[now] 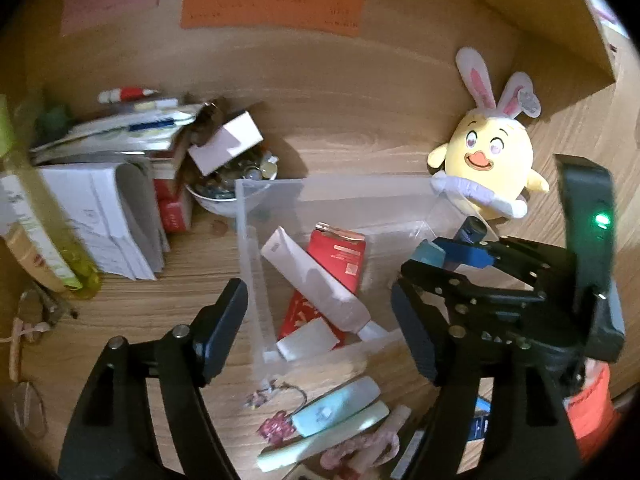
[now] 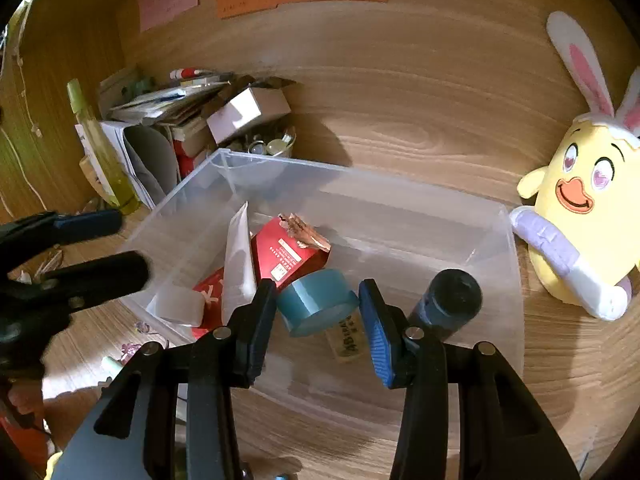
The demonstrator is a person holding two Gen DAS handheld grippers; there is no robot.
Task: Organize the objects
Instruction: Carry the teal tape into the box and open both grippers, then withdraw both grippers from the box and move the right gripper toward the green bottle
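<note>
A clear plastic bin (image 1: 256,208) (image 2: 516,280) sits on the wooden desk. Inside lie a red box (image 1: 340,256) (image 2: 288,256), a white tube (image 1: 316,284) (image 2: 240,256) and a dark blue bottle (image 2: 448,304). My right gripper (image 2: 316,320) (image 1: 444,260) is shut on a teal round jar (image 2: 316,304), held over the bin's near side. My left gripper (image 1: 320,320) (image 2: 112,244) stands open above the bin's near left corner, with nothing between its fingers.
A yellow plush chick with bunny ears (image 1: 488,156) (image 2: 576,216) leans against the bin's right side. To the left are a paper and book pile (image 1: 108,208), a bowl of small items (image 1: 228,192) and a green bottle (image 1: 44,232). Pastel cases (image 1: 336,404) lie in front.
</note>
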